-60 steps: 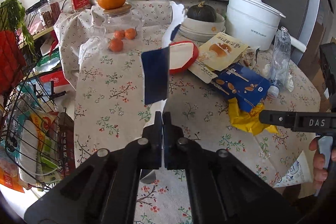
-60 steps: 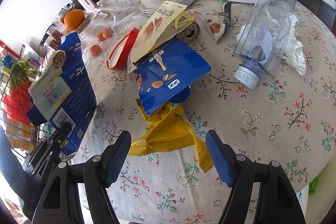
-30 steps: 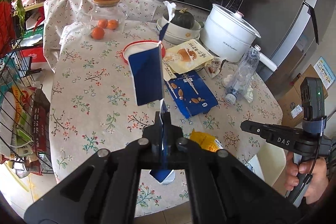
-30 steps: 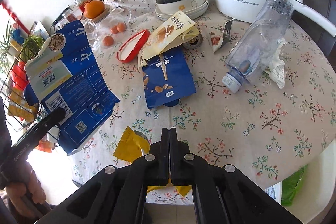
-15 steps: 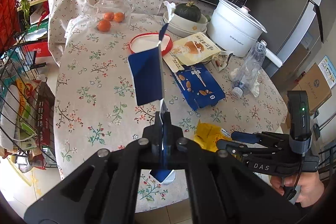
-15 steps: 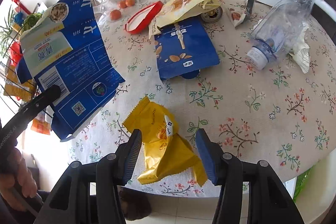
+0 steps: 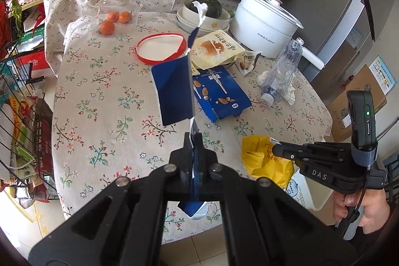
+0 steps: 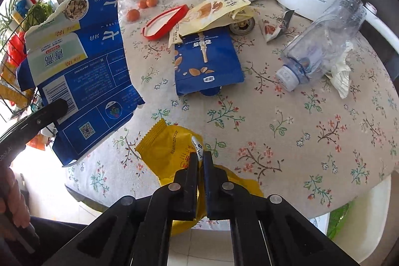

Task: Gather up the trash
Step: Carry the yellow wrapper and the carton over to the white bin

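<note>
Both tongs pinch trash: "180"-marked blue carton, yellow wrapper.

Both wrist views look down from the near edge across the counter, sharing its cluttered centre and upper frame.

Flattened blue carton held aloft; crumpled yellow wrapper pinched at table edge; blue nut pouch flat.
</note>
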The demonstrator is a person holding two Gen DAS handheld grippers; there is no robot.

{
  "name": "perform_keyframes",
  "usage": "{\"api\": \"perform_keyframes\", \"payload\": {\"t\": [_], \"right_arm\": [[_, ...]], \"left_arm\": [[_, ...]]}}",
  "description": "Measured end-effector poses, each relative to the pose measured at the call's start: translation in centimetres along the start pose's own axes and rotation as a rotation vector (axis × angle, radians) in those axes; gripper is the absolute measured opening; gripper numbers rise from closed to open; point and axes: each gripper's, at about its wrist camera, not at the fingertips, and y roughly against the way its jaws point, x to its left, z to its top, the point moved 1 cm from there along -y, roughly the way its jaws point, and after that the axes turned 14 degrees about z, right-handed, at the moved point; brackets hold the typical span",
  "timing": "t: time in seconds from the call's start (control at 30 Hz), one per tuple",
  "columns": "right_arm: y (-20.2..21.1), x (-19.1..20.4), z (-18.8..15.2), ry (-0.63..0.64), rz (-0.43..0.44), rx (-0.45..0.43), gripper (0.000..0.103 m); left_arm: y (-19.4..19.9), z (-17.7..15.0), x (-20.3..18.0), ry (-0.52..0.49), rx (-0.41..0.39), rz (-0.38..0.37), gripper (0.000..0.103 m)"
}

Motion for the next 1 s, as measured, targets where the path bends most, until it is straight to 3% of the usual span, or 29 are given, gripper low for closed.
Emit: {"api": "perform_keyframes", "payload": {"t": [0.47, 1.0], "right_arm": [[10.4, -8.6, -3.9, -0.158, -0.09, -0.138, 0.005], [17.9, -17.4, -11.4, -0.32, -0.173, -0.211, 0.005]], "left_arm": [[1.2, -1.5, -7.8, -0.143, 0.006, -0.107, 0.001], [1.8, -3.5, -17.8, -0.323, 0.007, -0.185, 0.001]]}}
